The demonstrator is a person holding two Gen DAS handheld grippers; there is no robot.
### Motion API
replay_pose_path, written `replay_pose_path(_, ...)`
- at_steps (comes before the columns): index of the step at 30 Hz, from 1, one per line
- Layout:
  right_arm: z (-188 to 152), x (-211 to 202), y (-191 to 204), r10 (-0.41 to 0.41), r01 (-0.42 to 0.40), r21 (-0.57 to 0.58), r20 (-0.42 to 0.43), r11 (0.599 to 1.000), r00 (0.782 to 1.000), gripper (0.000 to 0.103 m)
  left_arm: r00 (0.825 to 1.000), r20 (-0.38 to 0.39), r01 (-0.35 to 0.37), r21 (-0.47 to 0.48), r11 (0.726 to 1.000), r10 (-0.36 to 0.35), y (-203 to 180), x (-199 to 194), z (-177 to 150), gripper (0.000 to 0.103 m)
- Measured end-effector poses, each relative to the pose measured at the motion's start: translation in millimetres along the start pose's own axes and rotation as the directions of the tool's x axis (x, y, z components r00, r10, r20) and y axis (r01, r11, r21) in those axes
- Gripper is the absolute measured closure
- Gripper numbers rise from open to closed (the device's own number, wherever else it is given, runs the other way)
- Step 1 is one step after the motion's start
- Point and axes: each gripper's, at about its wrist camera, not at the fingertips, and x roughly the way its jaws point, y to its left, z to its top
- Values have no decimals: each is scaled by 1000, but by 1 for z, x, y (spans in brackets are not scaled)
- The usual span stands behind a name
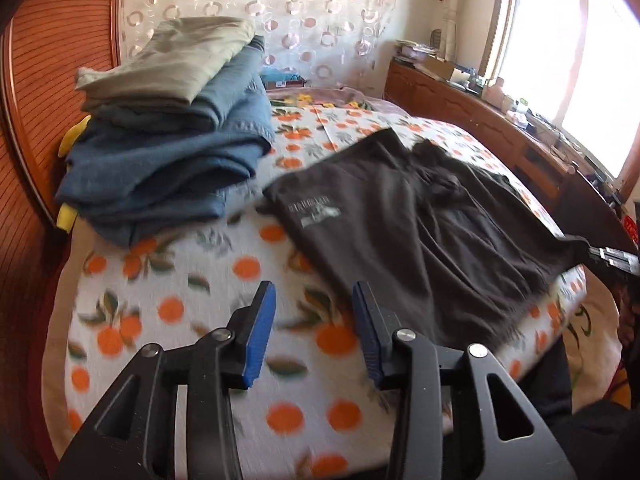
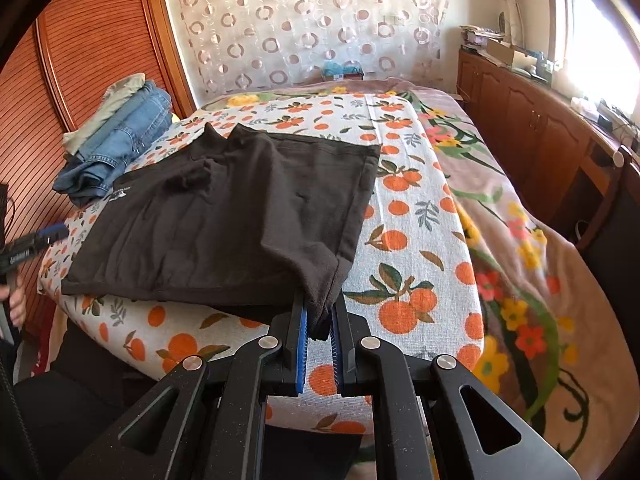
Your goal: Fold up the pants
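Dark brown pants (image 1: 420, 216) lie spread flat on the orange-print blanket (image 1: 224, 280), with a small white print near one corner. My left gripper (image 1: 314, 300) is open and empty, hovering above the blanket just left of the pants' near edge. My right gripper (image 2: 319, 320) is shut on the near right corner of the pants (image 2: 240, 216) at the bed's front edge. The right gripper also shows in the left wrist view (image 1: 612, 258) at the pants' far right corner. The left gripper shows at the left edge of the right wrist view (image 2: 44, 236).
A stack of folded clothes, jeans (image 1: 168, 160) under a pale green garment (image 1: 172, 60), sits at the left by the wooden headboard (image 1: 44, 92). A floral blanket (image 2: 520, 220) covers the bed's right side. A wooden cabinet (image 2: 540, 128) runs under the window.
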Motion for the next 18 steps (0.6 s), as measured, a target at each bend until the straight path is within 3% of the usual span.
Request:
replay_pose_path(3, -2, 4, 0, -4, 4, 8, -4, 1000, 1000, 93, 1000, -7, -7, -17, 1000, 7, 7, 19, 19, 62)
replay_pose_path(9, -6, 14, -3, -11, 11, 8, -16, 1000, 1000, 93, 999, -25, -27, 49, 998, 29, -3, 56, 44, 62)
replay_pose_path(18, -7, 16, -6, -5, 5, 19, 0, 1000, 1000, 93, 993, -77, -85, 48, 995, 88, 12, 98, 62, 62)
